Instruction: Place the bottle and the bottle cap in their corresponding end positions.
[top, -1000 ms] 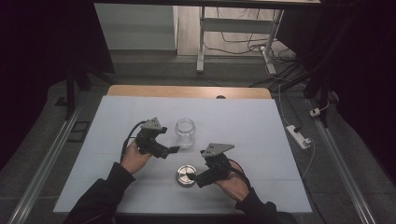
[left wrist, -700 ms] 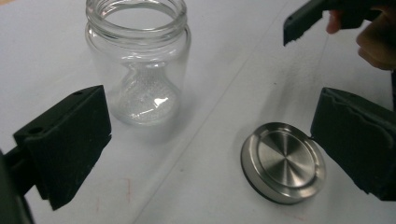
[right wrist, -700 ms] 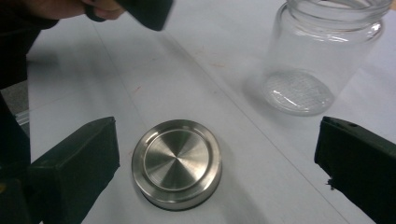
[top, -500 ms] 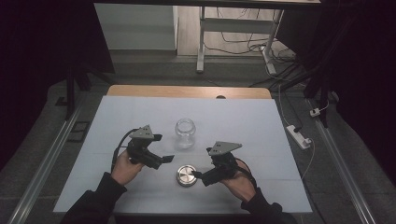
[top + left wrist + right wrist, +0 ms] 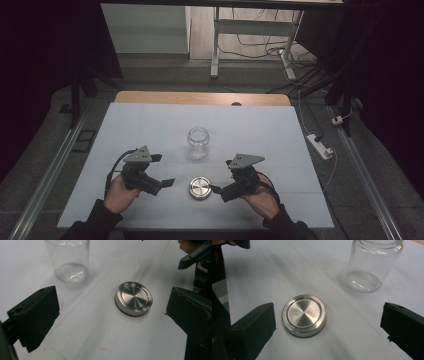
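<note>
Brushed metal lid (image 5: pixel 200 188) is seen lying flat on the white surface (image 5: pixel 150 125), between the left gripper (image 5: pixel 162 184) and right gripper (image 5: pixel 220 192), both held wide and empty. Glass jar (image 5: pixel 198 142) stands upright behind it. Lid is judged rigid, light and slippery; its low rim should be gripped across the diameter.

Black grippers, grey triangular plates, black cables, dark sleeves.

Left gripper (image 5: pixel 167 182) at seven o'clock, jaws wide apart, right gripper (image 5: pixel 216 190) at five o'clock, jaws wide apart, both pointing inward
</note>
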`<action>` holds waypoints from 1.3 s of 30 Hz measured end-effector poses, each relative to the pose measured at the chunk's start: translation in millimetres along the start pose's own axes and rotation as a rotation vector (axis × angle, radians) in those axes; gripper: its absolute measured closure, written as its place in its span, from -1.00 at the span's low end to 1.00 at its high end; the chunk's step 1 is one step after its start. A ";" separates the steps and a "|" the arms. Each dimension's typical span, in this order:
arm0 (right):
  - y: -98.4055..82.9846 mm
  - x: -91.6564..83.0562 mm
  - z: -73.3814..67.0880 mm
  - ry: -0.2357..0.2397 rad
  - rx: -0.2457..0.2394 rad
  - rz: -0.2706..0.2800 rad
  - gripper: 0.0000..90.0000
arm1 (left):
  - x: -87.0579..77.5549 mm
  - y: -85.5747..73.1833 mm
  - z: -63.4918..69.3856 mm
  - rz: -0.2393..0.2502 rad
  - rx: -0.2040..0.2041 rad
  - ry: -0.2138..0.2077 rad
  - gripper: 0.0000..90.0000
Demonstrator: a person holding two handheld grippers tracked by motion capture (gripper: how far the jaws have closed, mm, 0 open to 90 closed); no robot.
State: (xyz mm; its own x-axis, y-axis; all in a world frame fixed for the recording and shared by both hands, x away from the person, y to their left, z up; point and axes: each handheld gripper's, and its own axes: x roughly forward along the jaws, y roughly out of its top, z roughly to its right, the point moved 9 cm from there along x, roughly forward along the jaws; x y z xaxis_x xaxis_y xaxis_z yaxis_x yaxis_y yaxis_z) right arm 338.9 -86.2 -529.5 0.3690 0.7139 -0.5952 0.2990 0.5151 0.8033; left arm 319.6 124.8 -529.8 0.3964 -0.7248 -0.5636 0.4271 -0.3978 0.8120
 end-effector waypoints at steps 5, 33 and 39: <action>-3.7 -6.7 3.8 -0.018 0.004 0.002 -1.00 | -9.4 -9.9 1.4 -0.002 -0.014 0.019 -1.00; -40.7 -63.4 32.3 -0.157 0.120 0.031 -1.00 | -74.4 -62.4 -8.9 0.051 -0.157 0.168 -1.00; -52.2 -77.7 38.0 -0.189 0.149 0.039 -1.00 | -88.0 -75.6 -8.9 0.059 -0.189 0.185 -1.00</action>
State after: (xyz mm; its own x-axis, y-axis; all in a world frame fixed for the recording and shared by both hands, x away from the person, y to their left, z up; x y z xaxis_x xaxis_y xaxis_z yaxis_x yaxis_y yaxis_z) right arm 328.1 -186.7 -526.1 0.5364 0.6231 -0.5691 0.4032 0.4032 0.8215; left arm 259.7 223.7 -543.0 0.5598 -0.6212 -0.5484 0.5359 -0.2334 0.8114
